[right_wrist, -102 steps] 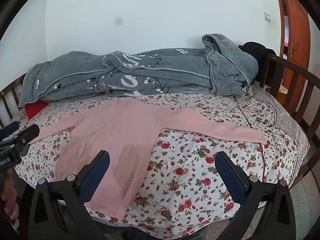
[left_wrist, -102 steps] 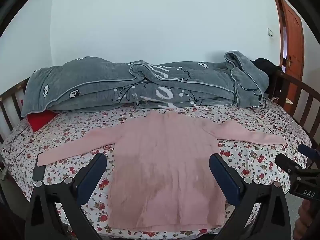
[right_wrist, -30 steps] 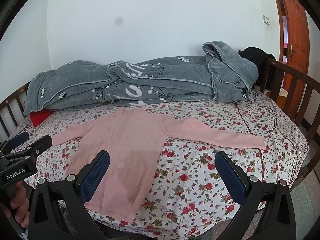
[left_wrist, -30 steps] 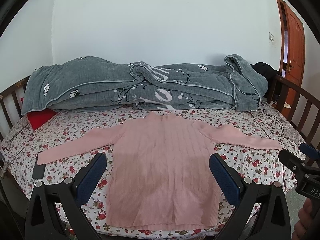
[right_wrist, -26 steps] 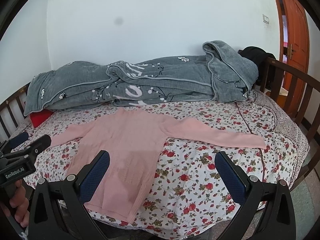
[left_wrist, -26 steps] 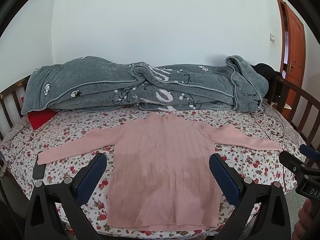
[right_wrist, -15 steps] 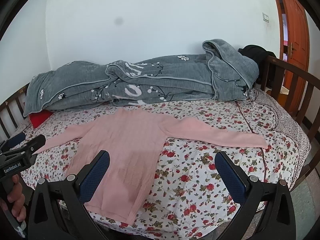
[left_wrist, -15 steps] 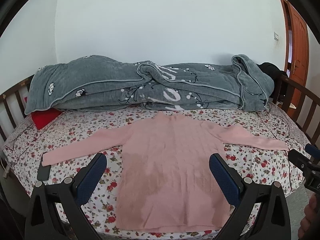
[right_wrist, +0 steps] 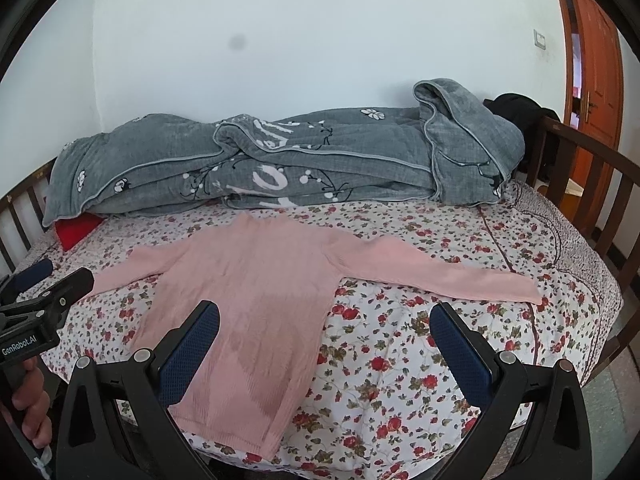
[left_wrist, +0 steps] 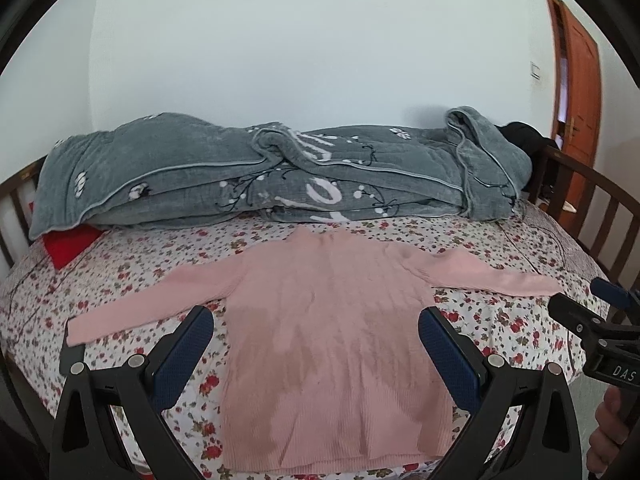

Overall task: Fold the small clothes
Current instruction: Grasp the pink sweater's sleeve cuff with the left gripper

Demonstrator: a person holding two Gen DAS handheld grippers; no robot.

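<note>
Pink and knitted, the sweater (left_wrist: 332,344) lay flat on a floral bed sheet (left_wrist: 132,264), sleeves spread to either side, in front of a rumpled grey quilt (left_wrist: 256,180). Both the left claw (left_wrist: 316,354) and the right claw (right_wrist: 326,346) hovered short of the bed's near edge, spread wide and holding nothing.
</note>
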